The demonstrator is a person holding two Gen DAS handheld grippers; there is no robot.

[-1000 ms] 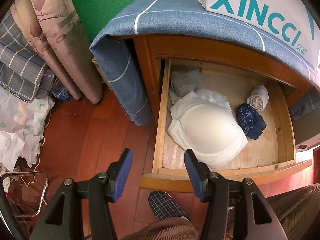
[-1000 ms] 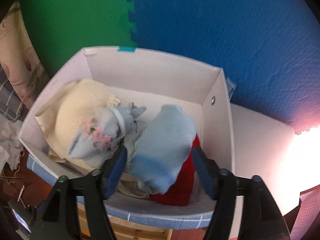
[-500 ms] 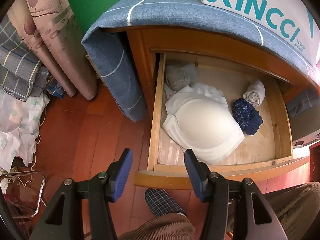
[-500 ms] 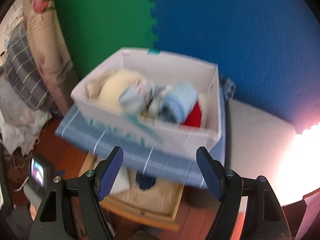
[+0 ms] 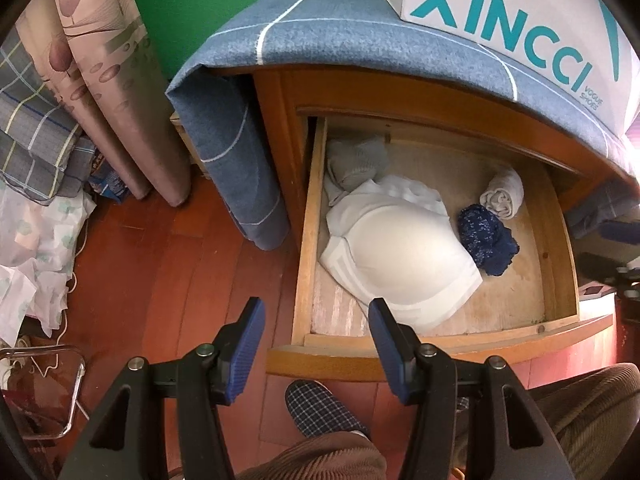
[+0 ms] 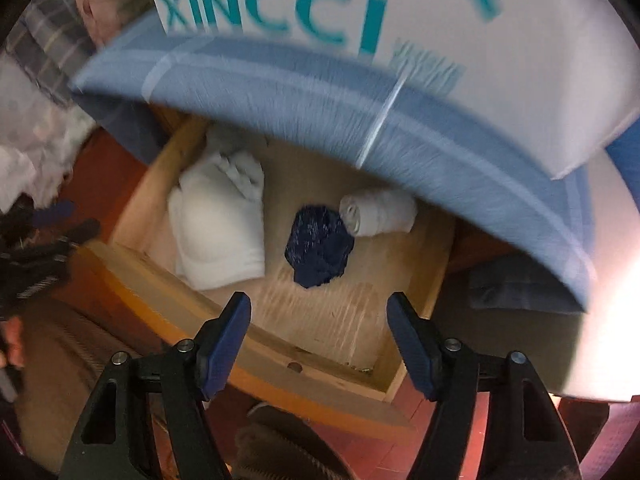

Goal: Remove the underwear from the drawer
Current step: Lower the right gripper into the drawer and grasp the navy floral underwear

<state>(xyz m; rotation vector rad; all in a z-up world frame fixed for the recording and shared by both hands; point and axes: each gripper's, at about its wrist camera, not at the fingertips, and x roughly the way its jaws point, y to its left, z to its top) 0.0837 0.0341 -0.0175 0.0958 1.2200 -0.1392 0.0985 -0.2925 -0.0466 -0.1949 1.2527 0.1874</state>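
Below both grippers, the pulled-out wooden drawer (image 5: 308, 240) of an orange-brown bedside cabinet holds four pieces of clothing. A large white padded bra (image 5: 404, 256) lies toward the drawer's left half, with a grey folded garment (image 5: 356, 160) behind it in the back left corner. Just beside the bra's right edge sits a crumpled dark blue patterned underwear piece (image 6: 318, 246), and touching that, further back, a rolled-up pale grey cloth (image 6: 378, 212). The left gripper (image 5: 318, 346) hovers over the drawer's front left corner, its blue-padded jaws partly spread with nothing between them. The right gripper (image 6: 318, 338) hangs above the drawer's front, pointing down toward the dark blue piece; its jaws are closing yet remain wide apart and empty, clear of every garment. A blue woven cloth with white lines (image 5: 320, 36) drapes the cabinet top, carrying a white cardboard box with teal lettering (image 5: 520, 32). A checked slipper (image 5: 320, 408) stands on the red-brown wooden floor (image 5: 160, 264).
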